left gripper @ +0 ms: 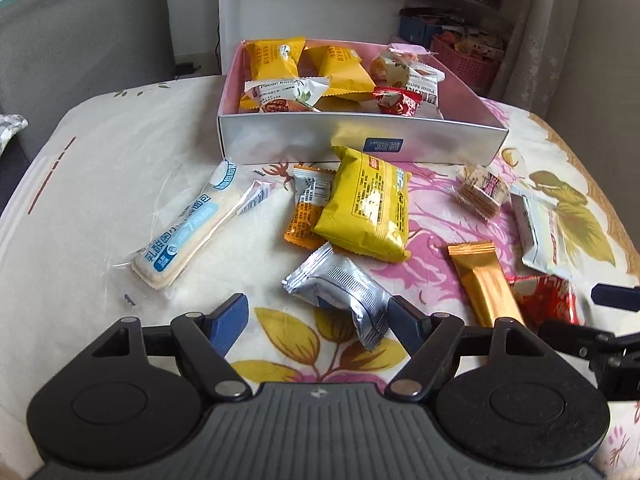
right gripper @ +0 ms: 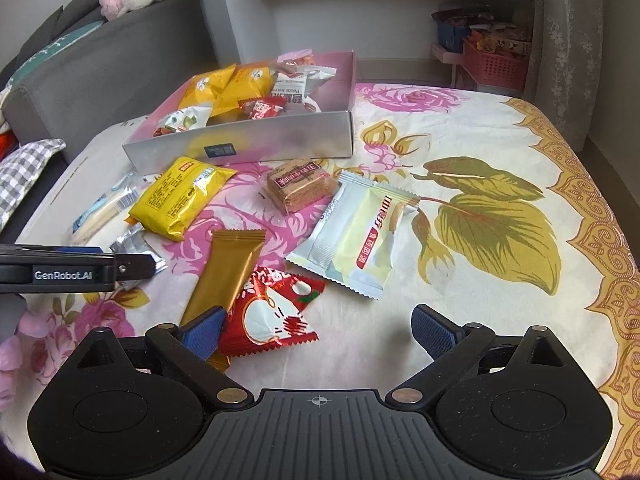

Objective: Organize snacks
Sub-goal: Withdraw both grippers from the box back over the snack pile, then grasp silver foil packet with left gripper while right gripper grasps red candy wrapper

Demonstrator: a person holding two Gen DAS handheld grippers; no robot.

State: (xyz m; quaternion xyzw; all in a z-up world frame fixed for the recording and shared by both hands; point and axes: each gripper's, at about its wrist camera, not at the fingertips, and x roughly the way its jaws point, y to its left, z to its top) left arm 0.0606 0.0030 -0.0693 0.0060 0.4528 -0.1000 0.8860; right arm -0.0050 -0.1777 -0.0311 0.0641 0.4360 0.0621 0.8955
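Here, on the floral cloth-covered table [left gripper: 100,152], the snacks lie scattered in front of the shallow silver cardboard box [left gripper: 360,140], which already holds several packets. Farthest left rests a long clear-wrapped white bread stick [left gripper: 180,232], well apart from either tool. The left gripper [left gripper: 318,320] has its blue fingers spread wide, and the crinkled silver foil packet [left gripper: 340,288] sits between them, its long axis slanting from upper left to lower right, one end touching the right finger; this is likely the next thing to lift. Beyond it the yellow plastic packet [left gripper: 366,208] overlaps a small orange packet [left gripper: 306,208], between silver packet and box. Rightward, the right gripper [right gripper: 320,326] also stands spread, its left finger over the gold foil bar [right gripper: 226,272] and red-and-white packet [right gripper: 272,312]; a pale green-and-white pouch [right gripper: 360,236] lies just beyond.
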